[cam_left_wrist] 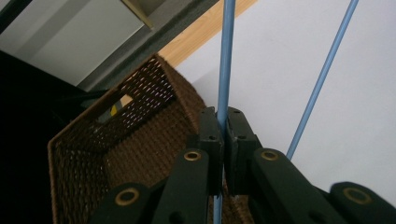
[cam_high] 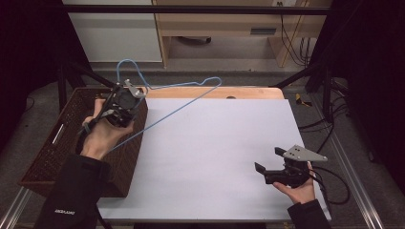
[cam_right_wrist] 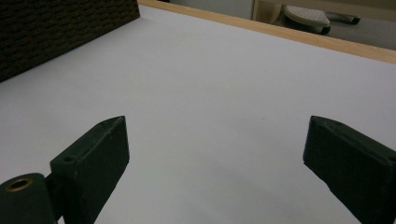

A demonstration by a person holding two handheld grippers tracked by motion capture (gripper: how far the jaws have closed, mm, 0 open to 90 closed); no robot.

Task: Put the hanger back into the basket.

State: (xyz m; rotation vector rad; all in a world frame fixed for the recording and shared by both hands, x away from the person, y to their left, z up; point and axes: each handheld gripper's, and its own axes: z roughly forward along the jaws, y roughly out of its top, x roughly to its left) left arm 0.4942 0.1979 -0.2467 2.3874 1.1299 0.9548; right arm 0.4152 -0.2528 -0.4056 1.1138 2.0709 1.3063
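The table (cam_high: 210, 157) is lying wide and white in the middle, and most of it is bare. A thin strip of wood (cam_high: 215, 92) is showing along its far edge. A brown woven basket (cam_high: 52, 143) is sitting at the left edge of the table, with its near wall touching the white top. Between the basket and the right hand there is lots of open room.

The left gripper (cam_high: 125, 98) is hanging over the far corner of the basket. Its jaws are squeezing tight on a thin blue wire hanger (cam_high: 186, 102). In the left gripper view the blue wire (cam_left_wrist: 225, 60) is running straight up from between the two closed jaws, and a second blue bar is slanting off beside it. In the high view the hook of the hanger is curling up past the far edge of the table, and the long bar is slanting across the corner of the white top and over the basket's edge.

The right gripper (cam_high: 268, 160) is sitting low near the right front edge of the table, well apart from the hanger. Its jaws are standing wide, with nothing between them but the white top.
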